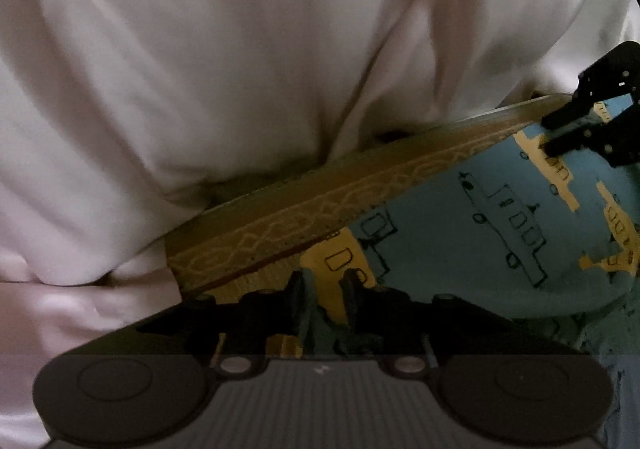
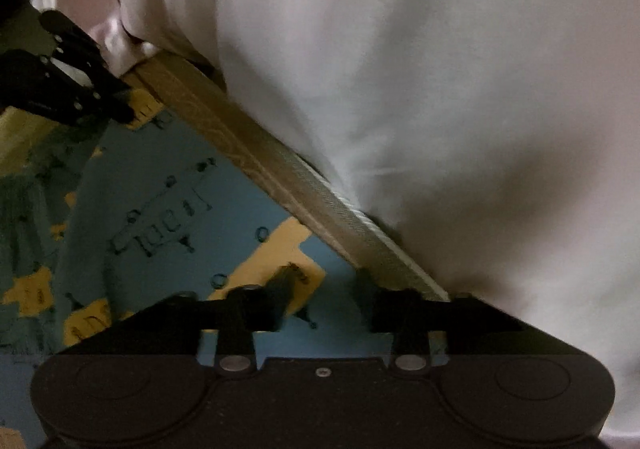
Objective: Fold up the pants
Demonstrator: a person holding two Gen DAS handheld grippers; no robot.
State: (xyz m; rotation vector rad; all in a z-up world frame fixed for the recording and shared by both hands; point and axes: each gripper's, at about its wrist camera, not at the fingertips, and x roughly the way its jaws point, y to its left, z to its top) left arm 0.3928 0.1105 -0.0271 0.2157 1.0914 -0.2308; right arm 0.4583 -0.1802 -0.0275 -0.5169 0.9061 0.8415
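Left wrist view, near field: the left gripper point(image 1: 325, 291) is sitting at 6 o'clock, its jaws drawn close and clamping a bunched fold of the pants point(image 1: 472, 217) (blue fabric with yellow patches and outlined vehicle drawings). The cloth is spreading from the fingers toward 3 o'clock.

Just beyond, a tan patterned band point(image 1: 320, 209) is running diagonally from 8 o'clock up to 2 o'clock, bordering the blue fabric; whether it is the pants' waistband or the edge of something beneath, I cannot tell. At 3 o'clock the right gripper point(image 1: 550, 135) is reaching in, its fingertips lying on the fabric right beside the band.

Far field: white draped cloth point(image 1: 240, 69), softly creased, is filling the upper half from 9 to 2 o'clock.

Right wrist view, near field: the right gripper's jaws are standing apart at 6 o'clock, one finger point(image 2: 282, 289) lying on a yellow patch, the other against the band; nothing is pinched between them. The pants are occupying 7 to 10 o'clock. At 10 o'clock the left gripper is showing dark over the fabric. White cloth is covering 12 through 4 o'clock.
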